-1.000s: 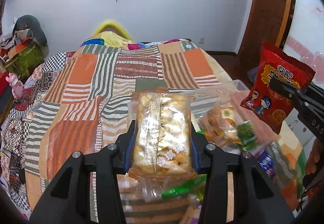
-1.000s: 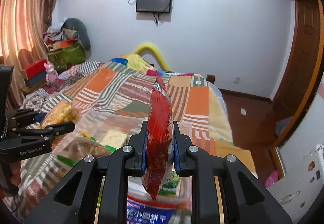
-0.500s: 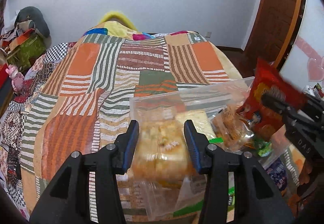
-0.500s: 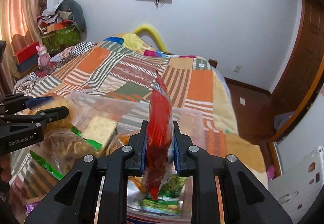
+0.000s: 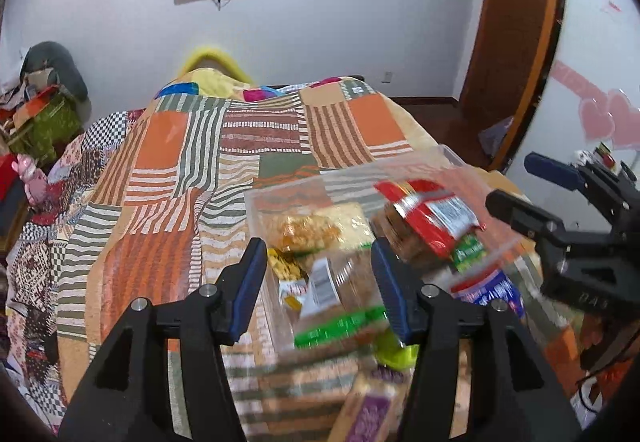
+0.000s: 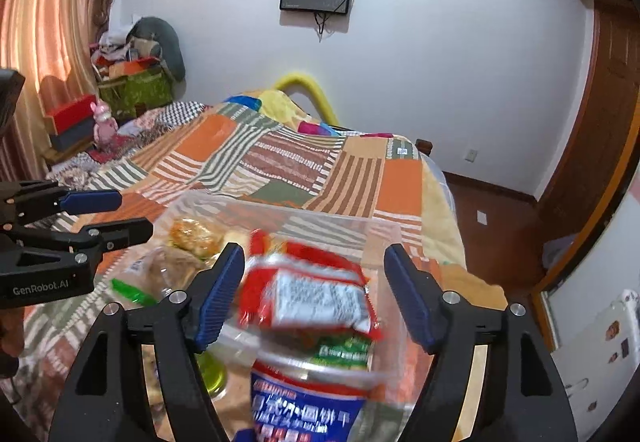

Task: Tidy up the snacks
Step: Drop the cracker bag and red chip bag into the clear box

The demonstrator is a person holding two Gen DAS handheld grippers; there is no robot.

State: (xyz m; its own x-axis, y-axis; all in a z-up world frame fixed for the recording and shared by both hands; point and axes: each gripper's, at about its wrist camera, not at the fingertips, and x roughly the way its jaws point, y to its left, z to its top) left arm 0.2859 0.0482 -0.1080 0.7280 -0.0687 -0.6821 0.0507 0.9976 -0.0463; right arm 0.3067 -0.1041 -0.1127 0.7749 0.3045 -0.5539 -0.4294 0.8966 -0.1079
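Observation:
A clear plastic bin (image 5: 444, 154) (image 6: 280, 202) sits on the bed with several snack packs inside. The yellow cracker pack (image 5: 304, 230) (image 6: 196, 234) lies in it, beyond my left gripper (image 5: 320, 282) (image 6: 132, 214), whose jaws are opening with nothing pressed between them. My right gripper (image 6: 316, 294) (image 5: 512, 182) hangs over the bin's right part, jaws opening wide. The red snack bag (image 6: 312, 294) (image 5: 432, 218) is blurred and loose between its pads, touching neither, just above the packs in the bin.
A patchwork quilt (image 5: 240, 146) covers the bed. A blue-and-red pack (image 6: 308, 410) and a purple pack (image 5: 368, 414) lie at the near edge by the bin. Bags and a pink toy (image 6: 105, 122) stand at the left; a wooden door (image 5: 516, 34) is on the right.
The left gripper let go of the yellow cracker pack, which now lies in the bin. The right gripper opened and the red bag came free and tipped flat over the bin.

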